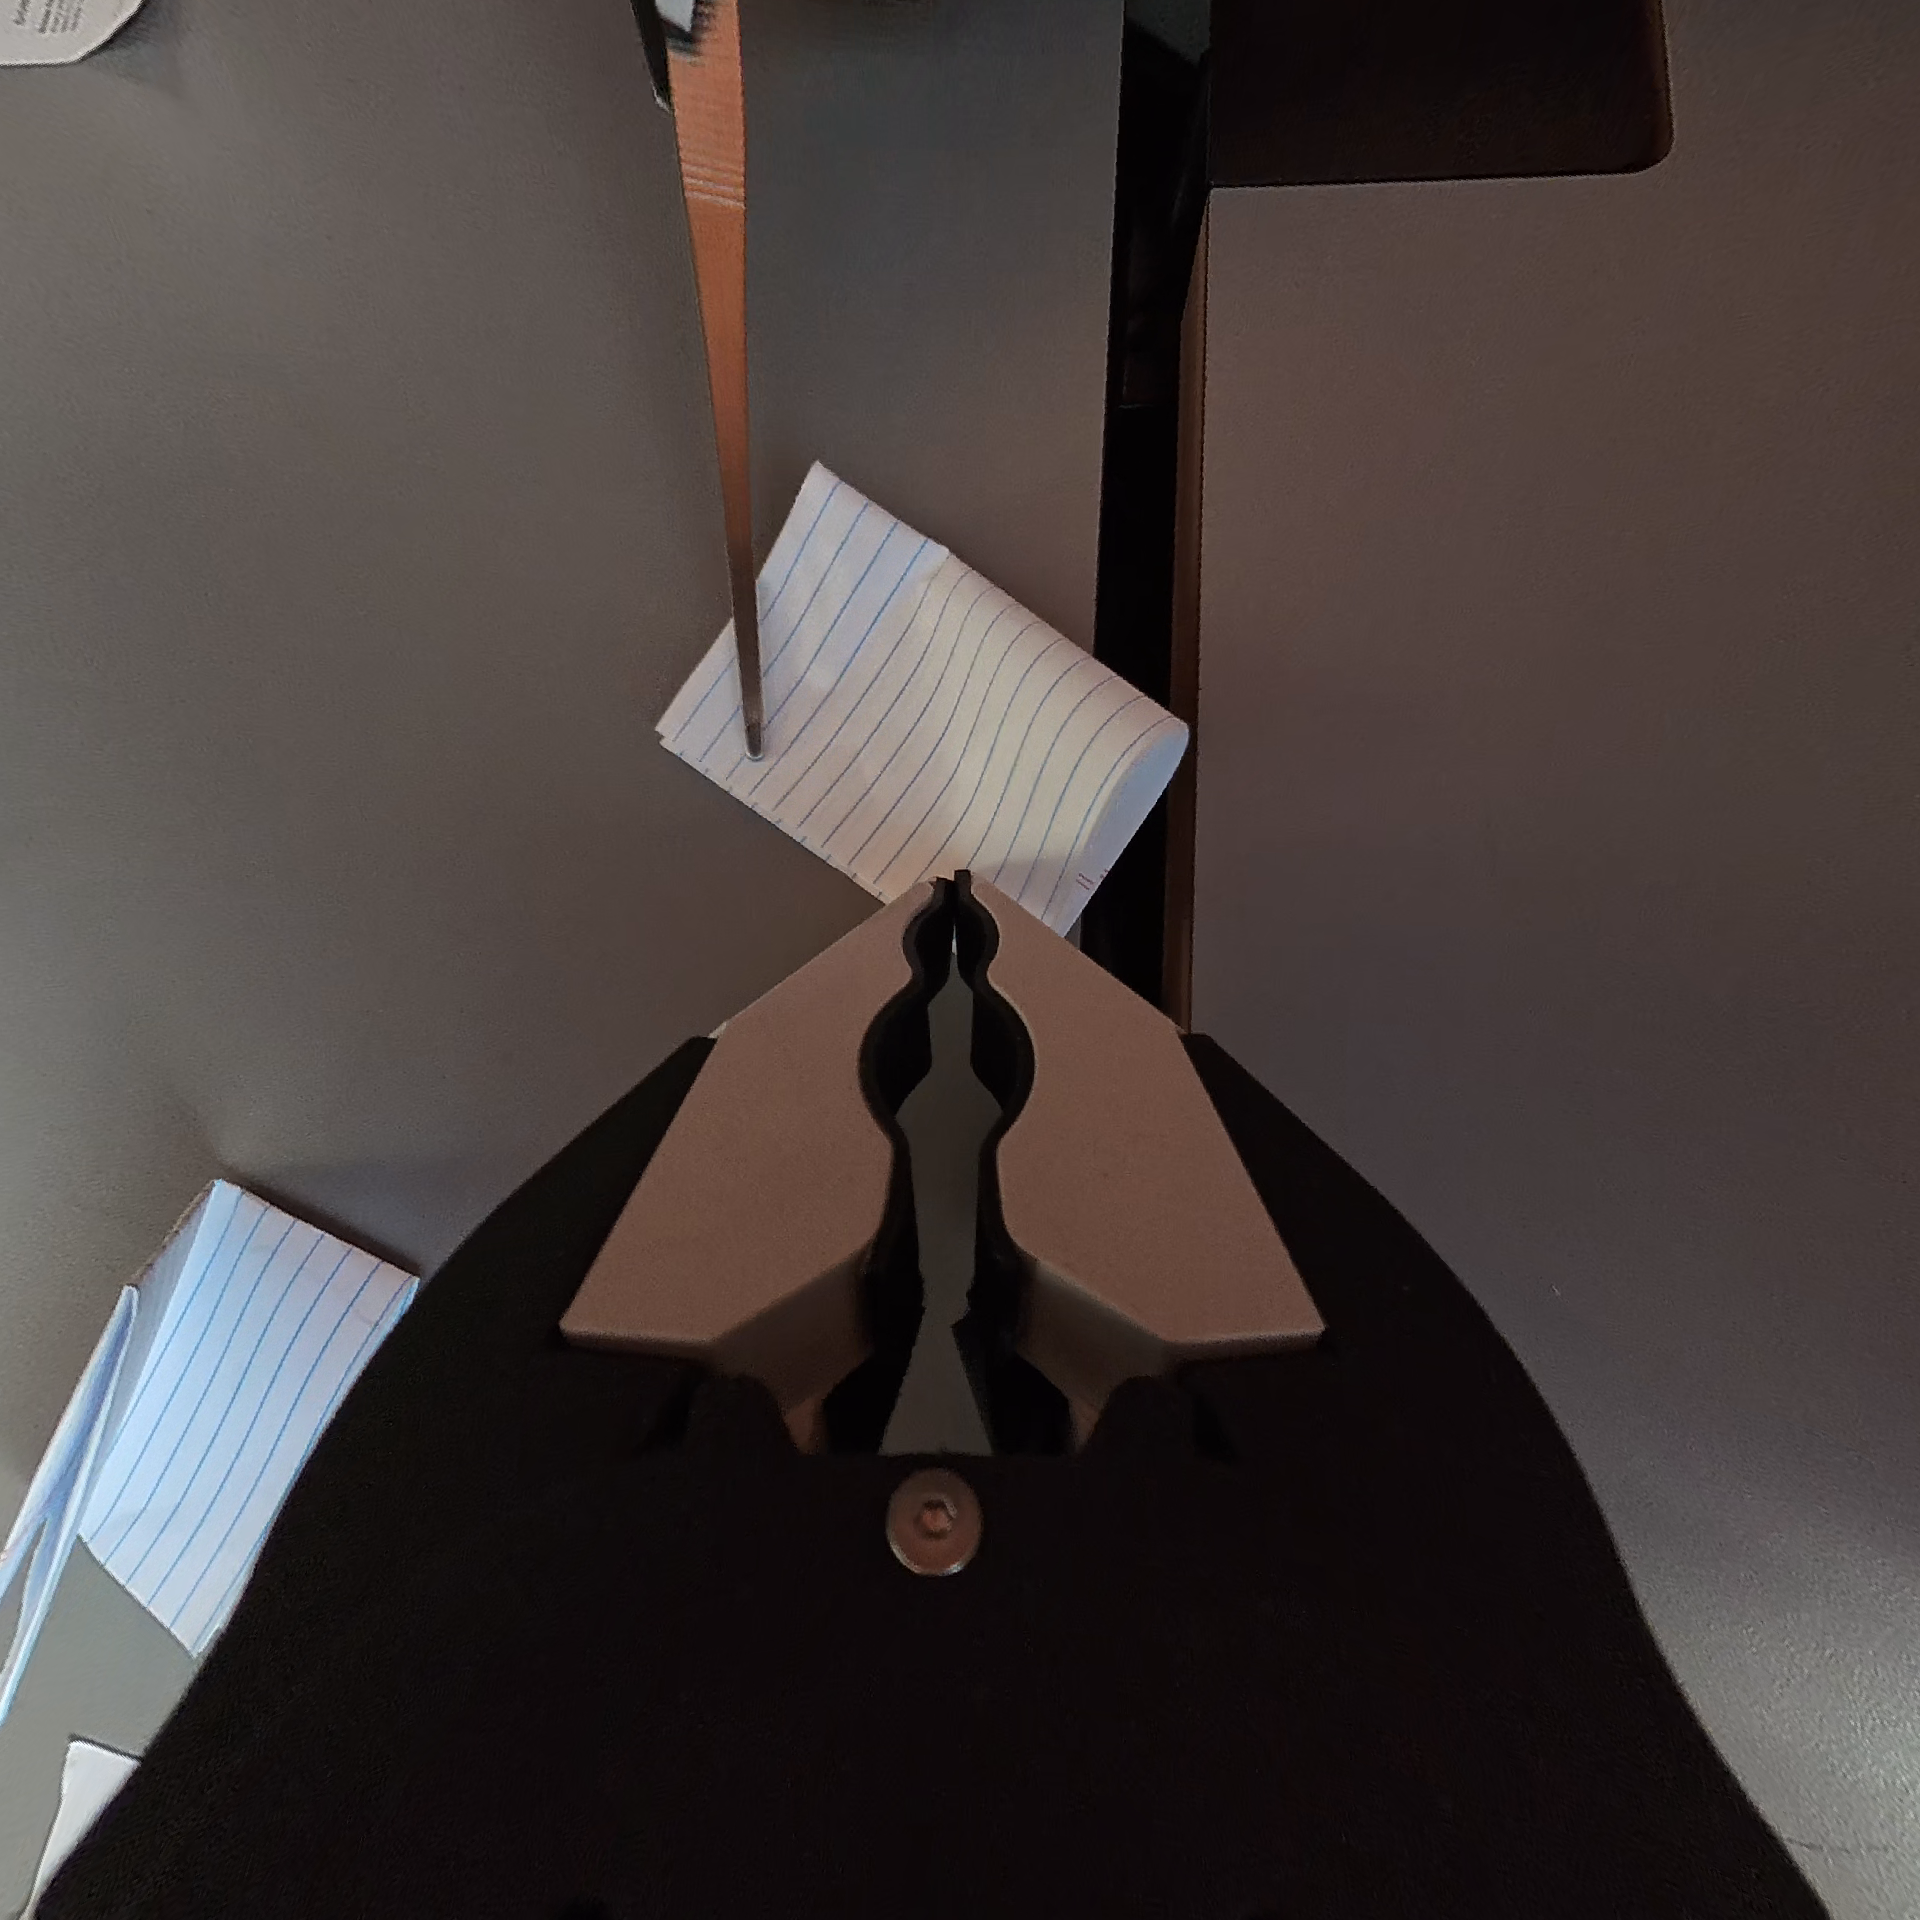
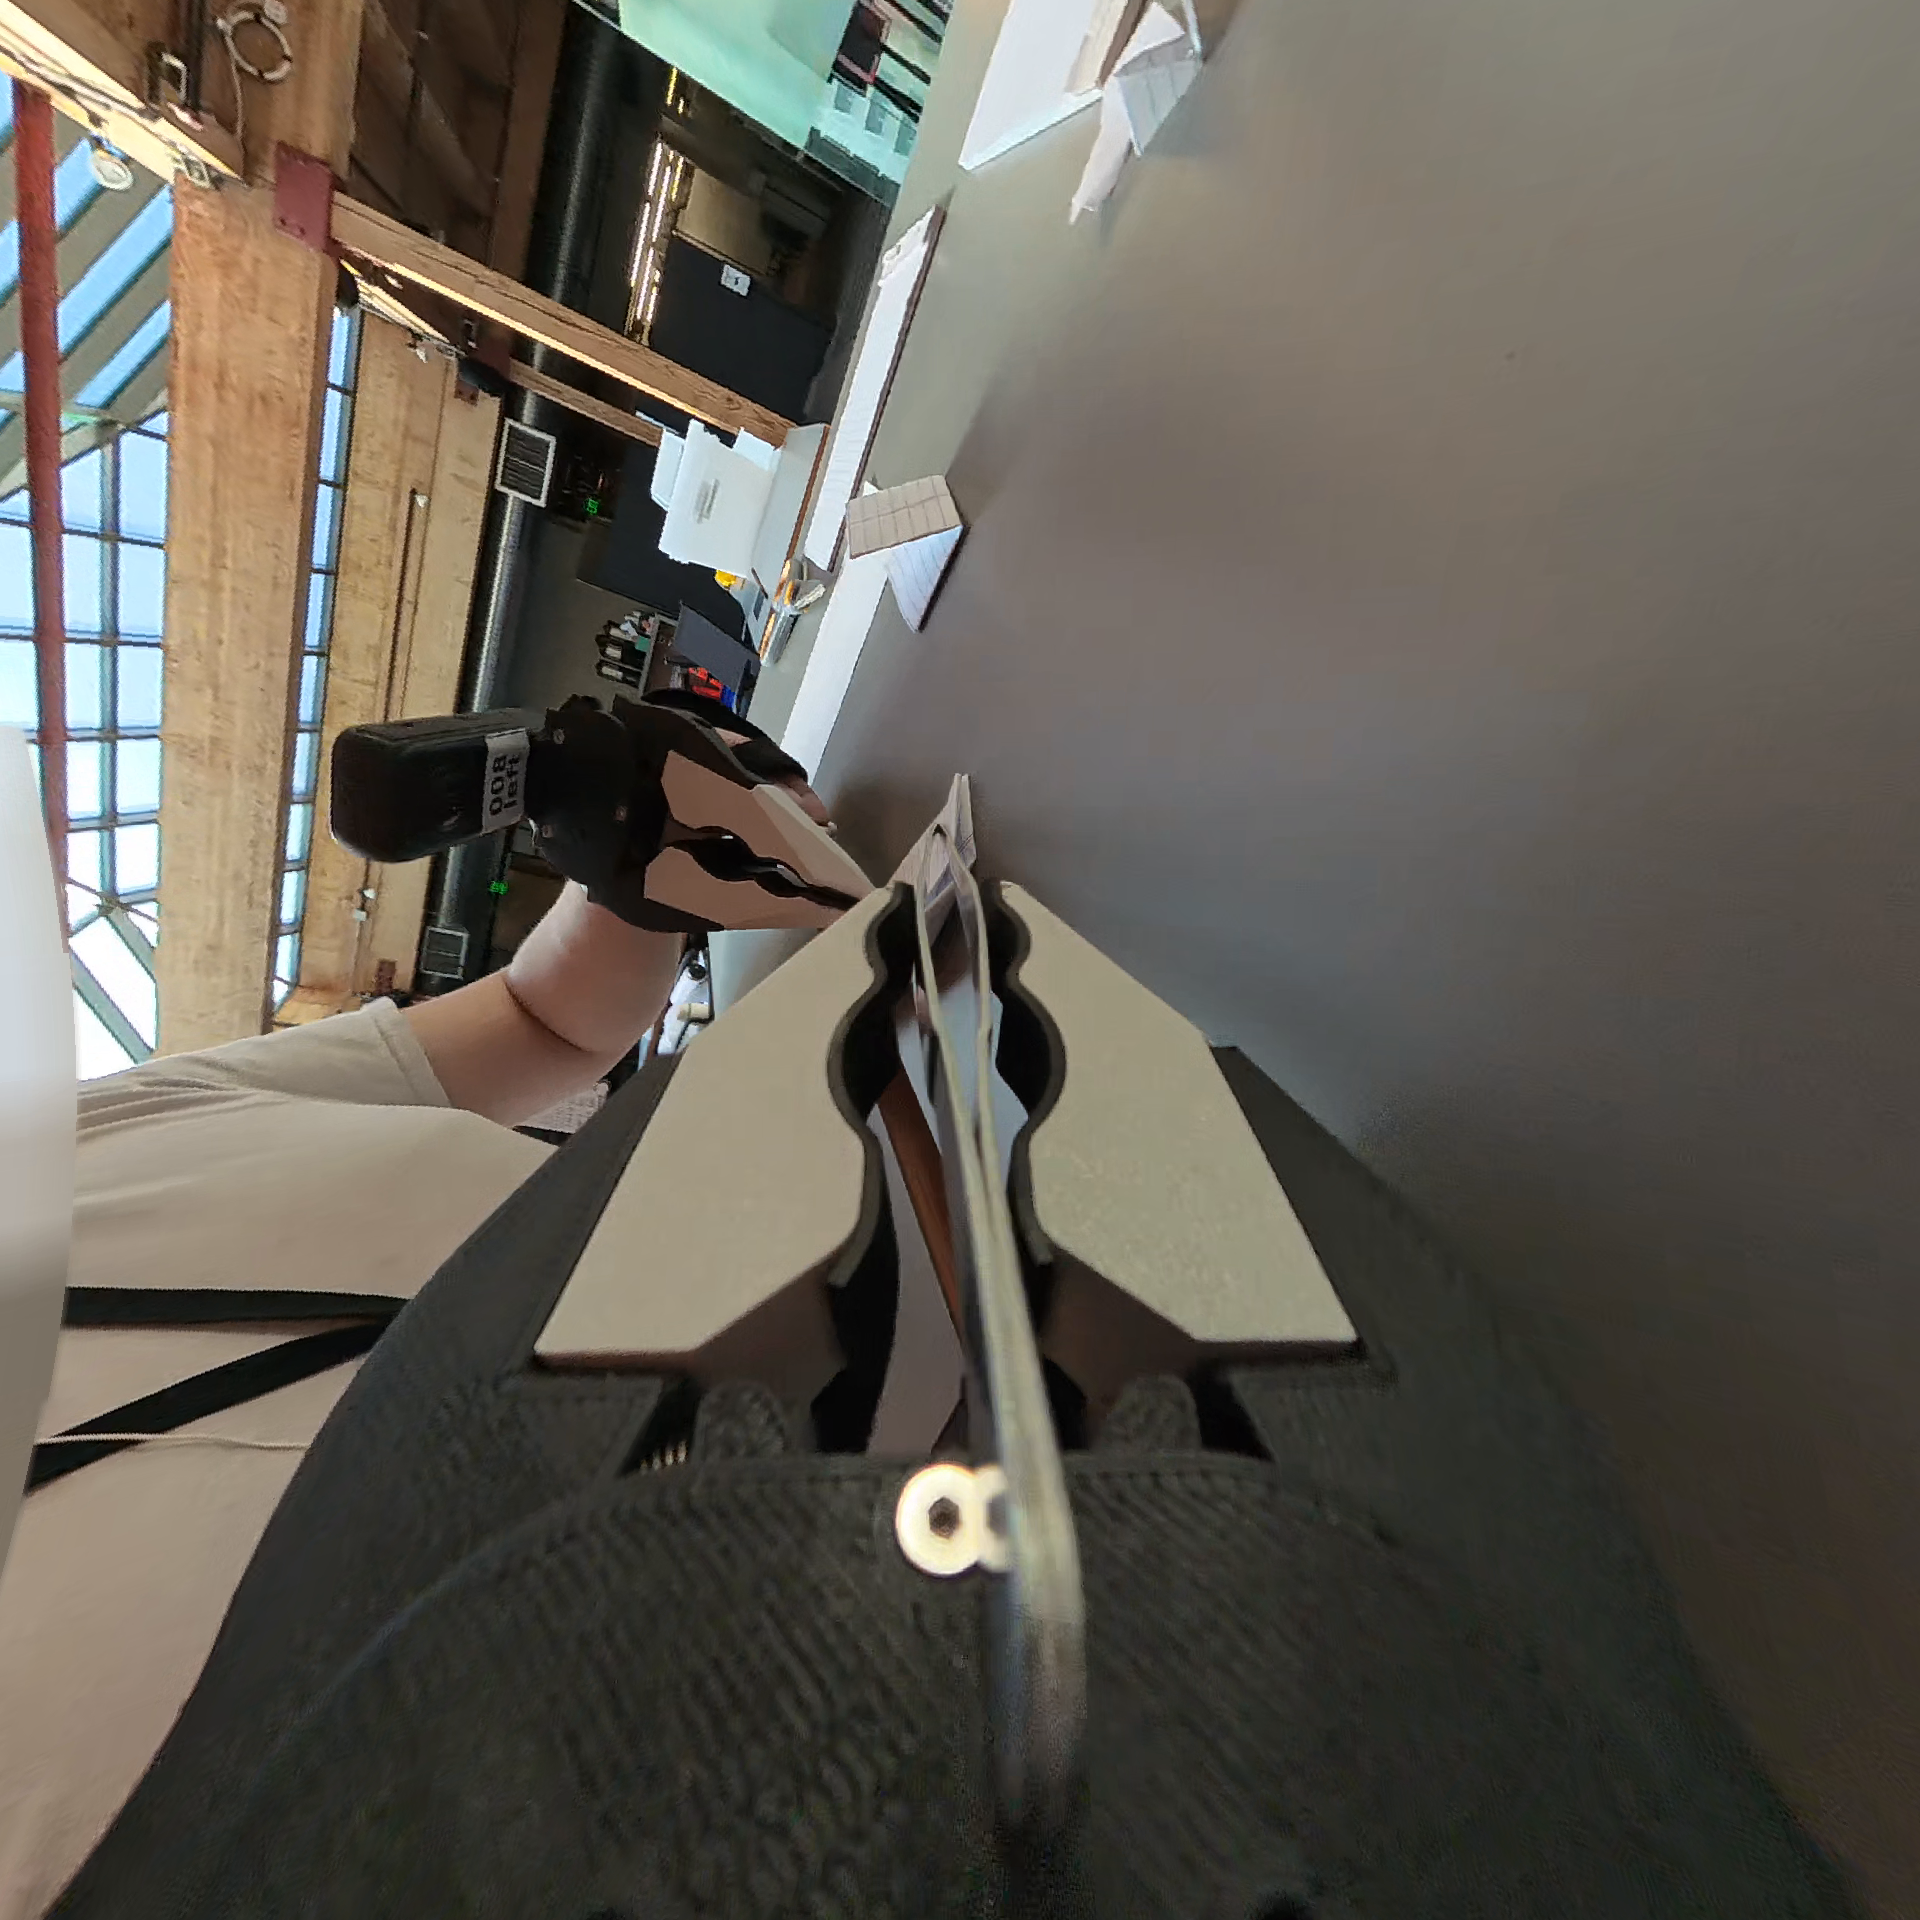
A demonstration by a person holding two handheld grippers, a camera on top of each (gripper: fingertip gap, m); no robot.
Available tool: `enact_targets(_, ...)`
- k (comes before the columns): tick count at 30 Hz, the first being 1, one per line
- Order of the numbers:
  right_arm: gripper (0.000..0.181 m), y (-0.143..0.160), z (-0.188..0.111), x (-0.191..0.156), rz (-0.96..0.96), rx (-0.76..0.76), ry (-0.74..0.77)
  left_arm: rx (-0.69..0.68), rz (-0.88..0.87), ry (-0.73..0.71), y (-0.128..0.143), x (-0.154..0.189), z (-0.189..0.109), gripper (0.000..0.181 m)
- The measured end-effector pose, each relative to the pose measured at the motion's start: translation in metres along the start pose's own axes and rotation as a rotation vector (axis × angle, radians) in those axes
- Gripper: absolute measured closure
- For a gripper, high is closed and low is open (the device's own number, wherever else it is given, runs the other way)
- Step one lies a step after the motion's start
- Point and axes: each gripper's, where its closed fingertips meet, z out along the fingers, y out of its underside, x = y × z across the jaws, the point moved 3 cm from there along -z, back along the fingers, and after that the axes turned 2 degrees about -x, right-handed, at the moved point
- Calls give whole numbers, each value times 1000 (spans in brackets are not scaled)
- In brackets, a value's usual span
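A folded lined paper lies on the grey table. My left gripper is shut, its tips at the paper's near edge; I cannot tell whether they pinch it. My right gripper is shut on long metal tweezers. The tweezers come in from the top of the left wrist view, and their tip touches the paper's left corner. In the right wrist view the paper shows just past my fingertips, with the left gripper beside it on the table.
Another folded lined sheet lies at the lower left. A cardboard-edged panel and a dark gap stand right of the paper. Pads and loose sheets lie farther along the table. A person's hand holds the left gripper. The grippers' ends are close to 15 cm from one another.
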Motion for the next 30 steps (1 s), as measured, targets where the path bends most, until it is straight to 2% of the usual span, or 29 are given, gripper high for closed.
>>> enact_targets(6,169,0,3,13,123,12,-19,-9,-6,3,0,0,0,181)
enact_targets(17,169,-4,3,16,124,16,-12,-35,-8,25,-2,0,1,181)
enact_targets(23,169,-4,3,16,118,18,-13,70,-134,54,-25,-15,1,181)
enact_targets(27,169,-4,3,16,115,18,-12,-29,-76,-19,-25,-26,17,181)
enact_targets(30,169,-4,3,16,113,19,-11,-69,-51,2,-28,-24,24,181)
